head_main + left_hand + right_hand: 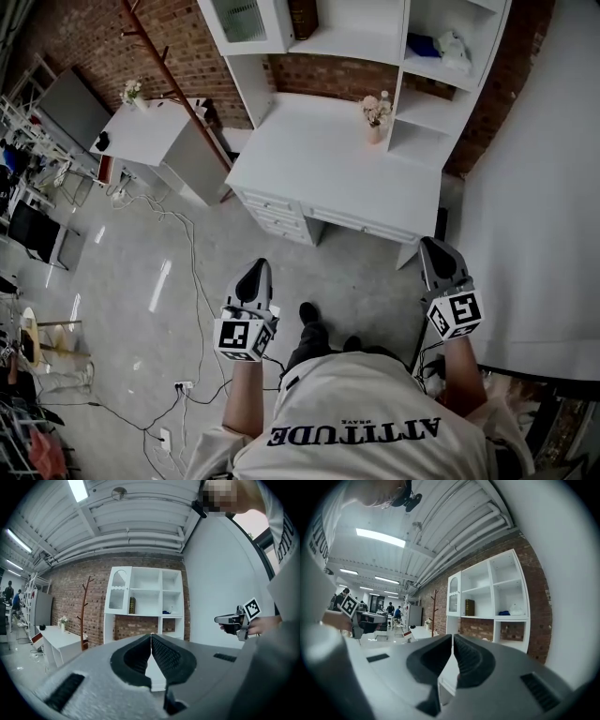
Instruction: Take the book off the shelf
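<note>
Left jaws: pressed together tip to tip, nothing between them.
Right jaws: closed too, ribbed pads meeting at the tips, nothing held.
Left gripper (pixel 253 270): held out low in front of the person, pointing toward the desk (pixel 319 159), over bare floor (pixel 122 281).
Right gripper (pixel 437 249): level with the left one, well apart from it, near the desk's right front corner.
Book (pixel 302 17): dark, standing upright in an upper compartment of the shelf unit (pixel 352 42), just right of the glass-door compartment; untouched and well apart from both grippers.
Shelf unit: white, rising from the back of the desk against a brick wall (pixel 187 47).
Blue item (pixel 424 44): lying in the compartment to the right of the book's, beside something pale and crumpled.
Vase of flowers (pixel 377 114): on the desk top, near the shelf unit's right-hand column.
Coat rack (pixel 164 66): reddish wood, standing left of the desk.
Side table (pixel 150 131): white, further left, carrying a second small bunch of flowers.
Cables (pixel 187 272): trailing loosely across the floor to the left of the grippers.
</note>
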Available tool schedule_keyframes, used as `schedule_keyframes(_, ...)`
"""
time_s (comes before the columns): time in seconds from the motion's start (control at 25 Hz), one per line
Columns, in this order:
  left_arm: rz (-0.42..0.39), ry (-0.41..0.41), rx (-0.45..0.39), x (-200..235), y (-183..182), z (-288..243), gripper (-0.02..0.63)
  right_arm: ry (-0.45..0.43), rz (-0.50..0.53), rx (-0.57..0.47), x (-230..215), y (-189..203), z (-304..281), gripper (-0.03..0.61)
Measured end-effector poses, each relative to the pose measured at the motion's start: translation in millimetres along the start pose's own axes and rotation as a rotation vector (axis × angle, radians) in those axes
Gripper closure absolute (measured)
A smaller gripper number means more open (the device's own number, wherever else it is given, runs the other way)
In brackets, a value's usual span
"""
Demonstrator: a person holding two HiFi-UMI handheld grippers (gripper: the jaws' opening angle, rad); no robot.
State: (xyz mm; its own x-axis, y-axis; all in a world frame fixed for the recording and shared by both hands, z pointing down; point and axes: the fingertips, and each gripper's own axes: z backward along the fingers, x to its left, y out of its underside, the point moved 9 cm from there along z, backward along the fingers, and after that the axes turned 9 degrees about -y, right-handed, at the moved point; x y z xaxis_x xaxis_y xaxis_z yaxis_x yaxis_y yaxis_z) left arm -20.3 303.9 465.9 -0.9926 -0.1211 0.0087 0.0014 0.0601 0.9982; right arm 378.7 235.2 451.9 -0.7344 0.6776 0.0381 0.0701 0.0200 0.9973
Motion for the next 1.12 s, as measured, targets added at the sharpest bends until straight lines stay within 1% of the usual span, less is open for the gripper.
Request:
schedule_keyframes(0.12, 0.006, 0.028, 0.0, 10.0, 2.4, -21.9, 0.588, 0.017, 0.003, 0.009, -3.7, -0.9, -16.4, 0.546)
schedule_keyframes(0.28, 0.034, 0.051, 0.009, 32.0, 5.7, -53.8, 0.588, 0.04, 0.002, 0.012, -8.7, -5.4, -43.3, 0.546)
schedule_keyframes(0.44, 0.028, 0.071, 0.007, 56.9, 1.5, -87.5, 0.588, 0.062, -0.001, 0.017, -14.4, -9.9, -75.0, 0.546)
schedule_keyframes(0.6, 0.044, 0.094, 0.017, 81.0, 3.8, -120.9, 0.588, 0.079, -0.005, 0.026, -16.0, -10.9, -107.0, 0.546)
schedule_keyframes(0.84, 0.037, 0.135, 0.015, 111.7, -5.2, -160.3, 0.588, 0.117, 0.001, 0.032, -13.8, -17.7, -145.3, 0.546)
schedule_keyframes(1.12, 0.028, 0.182, 0.003, 153.3, -3.8, -192.7, 0.588, 0.159, 0.014, 0.035, -6.7, -25.0, -190.2, 0.546)
